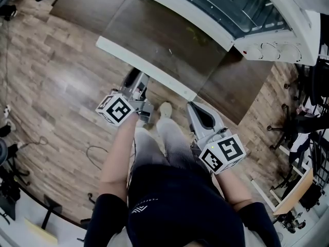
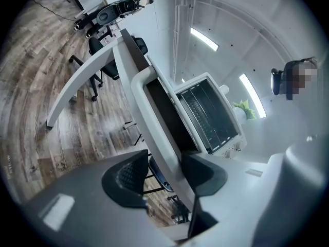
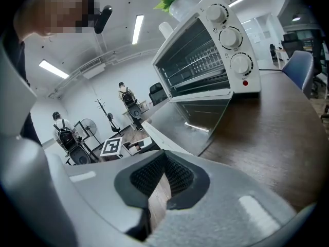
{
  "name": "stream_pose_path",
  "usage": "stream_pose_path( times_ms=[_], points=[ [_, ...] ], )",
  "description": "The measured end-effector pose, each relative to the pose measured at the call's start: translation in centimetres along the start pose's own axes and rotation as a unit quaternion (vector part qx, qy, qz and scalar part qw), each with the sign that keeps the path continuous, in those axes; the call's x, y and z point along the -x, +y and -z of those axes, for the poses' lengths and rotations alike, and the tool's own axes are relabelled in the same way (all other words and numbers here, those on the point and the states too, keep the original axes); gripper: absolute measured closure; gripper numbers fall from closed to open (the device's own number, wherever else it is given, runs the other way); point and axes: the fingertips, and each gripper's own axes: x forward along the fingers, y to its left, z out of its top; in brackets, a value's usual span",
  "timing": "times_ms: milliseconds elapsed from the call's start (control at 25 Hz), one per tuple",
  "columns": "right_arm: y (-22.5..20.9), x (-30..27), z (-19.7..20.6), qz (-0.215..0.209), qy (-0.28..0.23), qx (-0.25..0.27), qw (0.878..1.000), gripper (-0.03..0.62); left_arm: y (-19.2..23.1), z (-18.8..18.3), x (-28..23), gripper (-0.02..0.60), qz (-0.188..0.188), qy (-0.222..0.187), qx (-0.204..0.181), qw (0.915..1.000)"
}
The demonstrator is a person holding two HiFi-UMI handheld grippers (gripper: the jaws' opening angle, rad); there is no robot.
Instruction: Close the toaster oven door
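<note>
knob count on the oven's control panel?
3, in one column down the oven panel: top knob, middle knob, bottom knob. None looks hidden.

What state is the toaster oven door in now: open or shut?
Open. The door is swung down, about level, in front of the toaster oven, and the wire rack inside is in plain view.
</note>
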Motion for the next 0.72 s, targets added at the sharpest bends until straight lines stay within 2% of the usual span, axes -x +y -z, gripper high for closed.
stream_pose_path(
  times_ms=[200,720],
  points=[
    [0.5,0.4,0.1,0.004,-0.006,0.0,1.0,0.591,-1.2,-0.2,-0.2,0.446,0.033,-0.001,0.002,0.9995],
    [2.0,2.2,-0.3,0.025,-0.042,-0.003,0.999,0.591,-2.0,-0.9,0.8,0.458,0.038,0.004,0.032,0.9988]
  ],
)
